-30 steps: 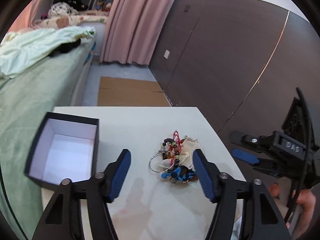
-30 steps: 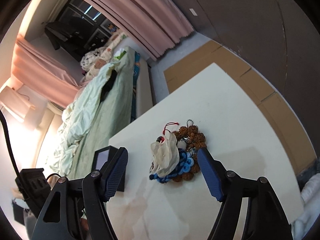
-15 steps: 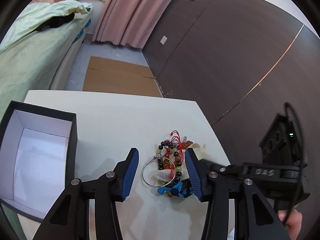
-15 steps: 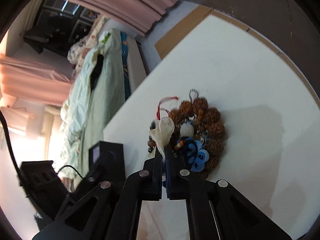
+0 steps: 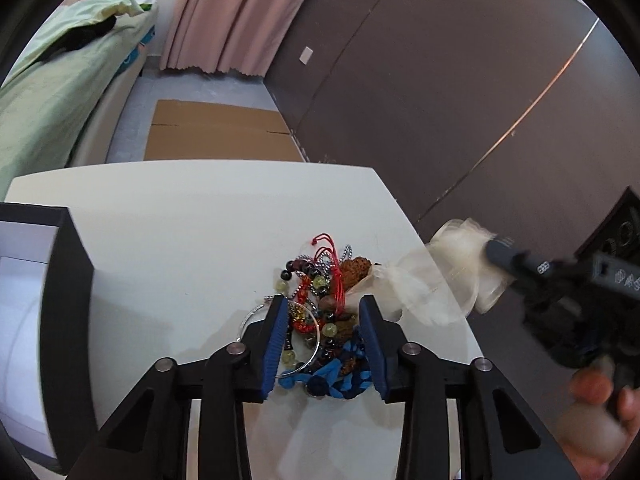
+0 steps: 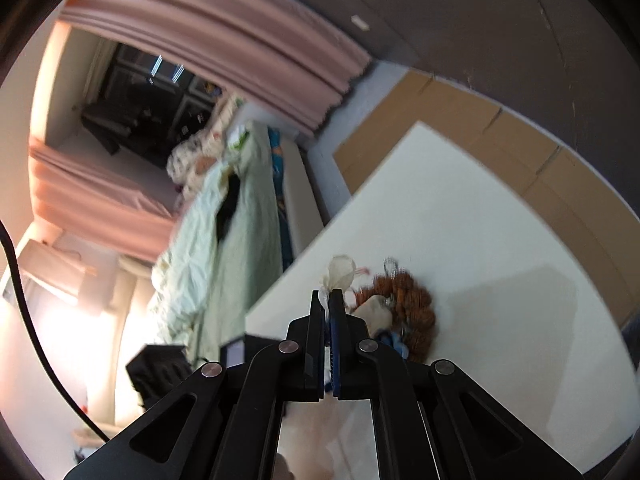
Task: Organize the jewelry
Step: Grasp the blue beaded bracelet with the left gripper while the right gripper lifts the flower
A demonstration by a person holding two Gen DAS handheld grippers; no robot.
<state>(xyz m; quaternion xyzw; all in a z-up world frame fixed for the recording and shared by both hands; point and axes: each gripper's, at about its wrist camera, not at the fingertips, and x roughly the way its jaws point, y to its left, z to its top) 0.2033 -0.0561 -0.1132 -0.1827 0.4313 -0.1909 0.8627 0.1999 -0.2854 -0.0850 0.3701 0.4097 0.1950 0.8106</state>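
Note:
A tangled pile of jewelry (image 5: 320, 312) lies on the white table (image 5: 192, 240): bead bracelets, red cord, a silver bangle, blue pieces and a brown seed bracelet (image 6: 416, 304). My left gripper (image 5: 324, 336) is open, its blue pads straddling the pile at table level. My right gripper (image 6: 328, 300) is shut on a sheer cream pouch (image 5: 452, 272) and holds it pulled up and to the right of the pile, one end still trailing at the pile. The pouch's top also shows above the right fingertips (image 6: 340, 272).
An open black box (image 5: 60, 320) with a white inside stands at the table's left. The table's right edge (image 5: 440, 264) runs close to the pile, with a dark wall panel beyond. A bed (image 5: 48, 92) and flattened cardboard (image 5: 216, 132) lie beyond the table.
My left gripper has come down over the pile and narrowed around it. My right gripper closed on the pouch and has pulled it up and away to the right.

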